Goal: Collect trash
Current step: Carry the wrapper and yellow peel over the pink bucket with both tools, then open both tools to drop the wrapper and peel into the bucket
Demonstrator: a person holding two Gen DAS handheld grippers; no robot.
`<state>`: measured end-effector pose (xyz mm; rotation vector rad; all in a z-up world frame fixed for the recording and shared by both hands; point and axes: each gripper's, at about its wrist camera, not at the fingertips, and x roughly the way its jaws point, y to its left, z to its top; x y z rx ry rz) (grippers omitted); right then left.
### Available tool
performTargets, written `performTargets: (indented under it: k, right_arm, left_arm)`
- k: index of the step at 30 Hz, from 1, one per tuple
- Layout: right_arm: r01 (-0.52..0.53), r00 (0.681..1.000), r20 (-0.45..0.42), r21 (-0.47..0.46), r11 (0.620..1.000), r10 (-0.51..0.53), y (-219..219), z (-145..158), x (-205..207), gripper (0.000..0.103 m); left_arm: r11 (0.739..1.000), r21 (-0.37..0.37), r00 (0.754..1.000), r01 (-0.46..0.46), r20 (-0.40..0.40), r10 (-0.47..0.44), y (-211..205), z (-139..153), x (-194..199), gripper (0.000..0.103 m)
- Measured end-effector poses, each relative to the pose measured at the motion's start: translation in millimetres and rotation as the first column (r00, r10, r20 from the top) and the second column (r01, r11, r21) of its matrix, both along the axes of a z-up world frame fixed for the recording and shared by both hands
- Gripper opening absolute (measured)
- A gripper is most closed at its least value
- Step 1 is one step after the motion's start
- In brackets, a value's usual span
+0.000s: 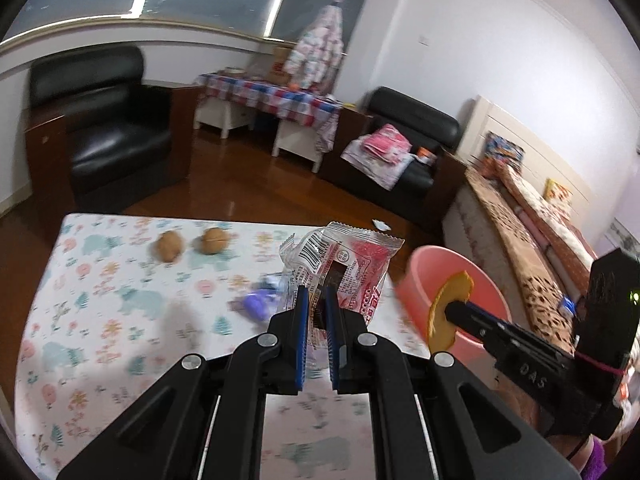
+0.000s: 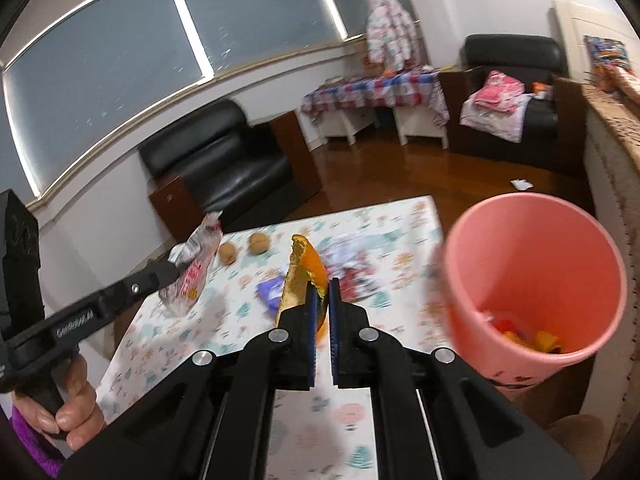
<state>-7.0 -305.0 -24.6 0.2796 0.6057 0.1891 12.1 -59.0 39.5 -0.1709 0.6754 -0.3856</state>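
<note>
above the patterned table (image 1: 100, 320), the left gripper (image 1: 316, 300) is clamped on a red-and-clear snack wrapper (image 1: 352, 264); the right gripper (image 2: 322, 292) is pinched narrow on an orange peel (image 2: 302, 276); the pink bin (image 2: 532, 248), already holding scraps, stands just right of the peel; risk: the peel is gripped near one edge and may slip short of the rim; a purple wrapper (image 1: 258, 304) and two walnuts (image 1: 170, 245) remain on the table.
</note>
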Motion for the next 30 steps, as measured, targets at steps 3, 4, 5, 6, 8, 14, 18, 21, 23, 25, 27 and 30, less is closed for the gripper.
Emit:
performTargets:
  k: [3, 4, 5, 6, 8, 14, 18, 21, 23, 25, 27, 30]
  right_arm:
    - [0.060, 0.998, 0.009, 0.001, 0.998, -0.060, -23.5, 1.4, -0.9, 0.006]
    - [0.084, 0.996, 0.010, -0.001, 0.996, -0.084, -32.5, 1.3, -1.2, 0.006]
    - [0.099, 0.995, 0.012, -0.002, 0.995, -0.099, -38.7, 1.1, -1.2, 0.006]
    - [0.122, 0.992, 0.013, -0.007, 0.992, -0.122, -47.6, 0.5, -1.3, 0.006]
    - [0.157, 0.988, 0.016, -0.017, 0.987, -0.157, -61.3, -0.7, -2.0, 0.006]
    - [0.240, 0.971, 0.005, -0.048, 0.970, -0.240, -100.5, -10.8, 4.9, 0.006]
    - [0.272, 0.962, -0.004, -0.061, 0.960, -0.273, -121.7, -17.2, 11.9, 0.006]
    - [0.295, 0.955, -0.013, -0.082, 0.952, -0.297, -132.5, -23.2, 17.8, 0.006]
    - [0.306, 0.951, -0.022, -0.091, 0.948, -0.309, -138.4, -26.1, 22.9, 0.006]
    - [0.323, 0.944, -0.028, -0.108, 0.940, -0.328, -145.3, -29.4, 27.9, 0.006]
    - [0.337, 0.938, -0.042, -0.123, 0.933, -0.344, -151.4, -33.4, 31.9, 0.006]
    - [0.347, 0.930, -0.070, -0.146, 0.926, -0.360, -157.0, -40.8, 37.5, 0.006]
  left_arm:
    - [0.998, -0.006, 0.998, 0.055, 0.009, -0.055, -27.3, 5.2, 3.0, 0.007]
    - [0.998, -0.005, 0.998, 0.064, 0.011, -0.064, -33.3, 6.3, 4.1, 0.007]
    - [0.996, -0.008, 0.996, 0.085, 0.013, -0.084, -45.0, 8.0, 6.4, 0.007]
    - [0.995, -0.012, 0.995, 0.097, 0.013, -0.097, -50.7, 8.3, 7.9, 0.007]
    - [0.992, -0.016, 0.992, 0.124, 0.013, -0.124, -68.2, 8.9, 12.3, 0.007]
    - [0.980, -0.012, 0.980, 0.201, -0.006, -0.201, -124.7, 2.2, 30.4, 0.007]
    - [0.973, 0.008, 0.973, 0.229, -0.030, -0.228, -158.4, -8.2, 42.5, 0.007]
    - [0.969, 0.026, 0.968, 0.246, -0.053, -0.244, -180.2, -18.3, 52.1, 0.007]
    - [0.966, 0.037, 0.965, 0.254, -0.069, -0.252, -192.6, -25.4, 58.6, 0.007]
    - [0.965, 0.047, 0.963, 0.260, -0.085, -0.255, -203.1, -32.7, 64.6, 0.007]
    - [0.963, 0.061, 0.962, 0.262, -0.101, -0.255, -212.7, -39.9, 71.4, 0.007]
    - [0.961, 0.085, 0.960, 0.265, -0.120, -0.254, -224.8, -50.8, 78.0, 0.007]
